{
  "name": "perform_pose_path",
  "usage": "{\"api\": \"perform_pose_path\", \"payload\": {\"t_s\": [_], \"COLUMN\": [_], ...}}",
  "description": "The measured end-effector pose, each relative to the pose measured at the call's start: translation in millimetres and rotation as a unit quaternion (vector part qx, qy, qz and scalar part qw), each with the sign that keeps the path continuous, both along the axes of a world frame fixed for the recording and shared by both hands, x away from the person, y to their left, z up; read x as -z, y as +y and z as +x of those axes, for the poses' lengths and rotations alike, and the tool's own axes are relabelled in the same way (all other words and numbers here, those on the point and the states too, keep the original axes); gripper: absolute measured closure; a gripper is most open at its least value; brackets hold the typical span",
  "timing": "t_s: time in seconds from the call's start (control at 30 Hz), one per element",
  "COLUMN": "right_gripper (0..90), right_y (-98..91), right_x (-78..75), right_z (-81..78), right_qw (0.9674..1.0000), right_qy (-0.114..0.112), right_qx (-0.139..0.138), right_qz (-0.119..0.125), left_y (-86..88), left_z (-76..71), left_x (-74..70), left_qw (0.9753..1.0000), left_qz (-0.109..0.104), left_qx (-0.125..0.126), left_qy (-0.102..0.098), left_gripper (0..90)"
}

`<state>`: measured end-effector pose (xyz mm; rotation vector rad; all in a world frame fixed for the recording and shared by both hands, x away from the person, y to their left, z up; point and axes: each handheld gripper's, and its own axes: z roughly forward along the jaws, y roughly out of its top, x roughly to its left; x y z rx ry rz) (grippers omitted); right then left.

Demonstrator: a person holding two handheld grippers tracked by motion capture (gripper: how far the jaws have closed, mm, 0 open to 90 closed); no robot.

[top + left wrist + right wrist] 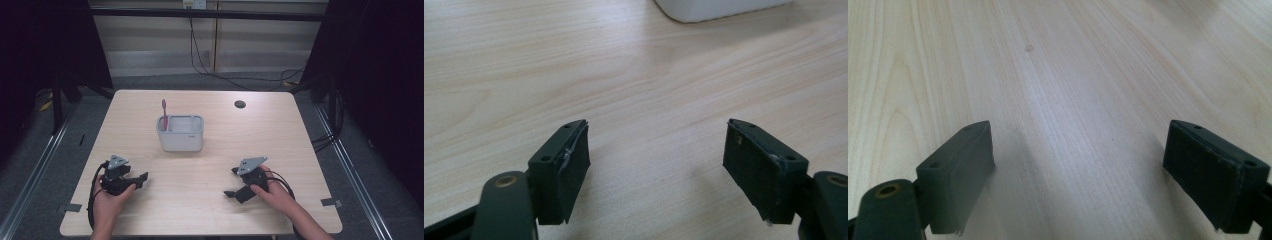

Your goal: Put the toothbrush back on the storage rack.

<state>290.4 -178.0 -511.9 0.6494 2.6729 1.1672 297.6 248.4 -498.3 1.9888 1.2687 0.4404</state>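
A white holder stands near the middle of the wooden table, with a pink toothbrush upright in its left compartment. My left gripper rests low at the front left, open, nothing between its jaws. In the left gripper view the left gripper points over bare wood toward the holder's base. My right gripper sits at the front right, open and holding nothing. Bare wood grain lies under the right gripper in the right gripper view.
A dark round hole is set in the tabletop at the back right. Cables trail on the floor behind the table. Metal rails run along both sides of the table.
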Motion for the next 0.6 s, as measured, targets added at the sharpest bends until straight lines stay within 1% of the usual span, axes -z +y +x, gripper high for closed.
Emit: {"api": "perform_pose_path", "payload": {"t_s": [0.07, 0.17, 0.23, 0.33, 0.43, 0.47, 0.5, 0.6], "right_gripper": [12.0, 12.0, 12.0, 12.0, 12.0, 12.0, 12.0, 12.0], "right_y": [0.0, 0.0, 0.0, 0.0, 0.0, 0.0, 0.0, 0.0], "right_x": [0.0, 0.0, 0.0, 0.1, 0.0, 0.0, 0.0, 0.0], "right_z": [0.0, 0.0, 0.0, 0.0, 0.0, 0.0, 0.0, 0.0], "right_qw": [1.0000, 1.0000, 1.0000, 1.0000, 1.0000, 1.0000, 1.0000, 1.0000], "right_qy": [0.000, 0.000, 0.000, 0.000, 0.000, 0.000, 0.000, 0.000], "right_qx": [0.000, 0.000, 0.000, 0.000, 0.000, 0.000, 0.000, 0.000], "right_qz": [0.000, 0.000, 0.000, 0.000, 0.000, 0.000, 0.000, 0.000], "left_y": [0.0, 0.1, -0.4, -0.2, 0.1, -0.5, 0.2, 0.3], "left_z": [0.1, 0.1, 0.2, 0.2, 0.2, 0.2, 0.3, 0.2], "left_x": [0.6, 1.6, 2.6, 2.5, 3.1, 4.2, 4.3, 5.8], "left_qw": [1.0000, 1.0000, 1.0000, 0.9999, 0.9999, 1.0000, 0.9999, 0.9999], "left_qz": [0.005, 0.006, 0.007, 0.012, 0.013, 0.010, 0.014, 0.014], "left_qx": [0.002, 0.004, 0.001, 0.003, 0.005, 0.001, 0.004, 0.004], "left_qy": [0.000, 0.004, 0.001, 0.000, 0.002, 0.001, 0.002, 0.002], "left_gripper": [26.4, 26.3, 26.2, 26.2, 26.1, 26.0, 26.0, 26.0]}}
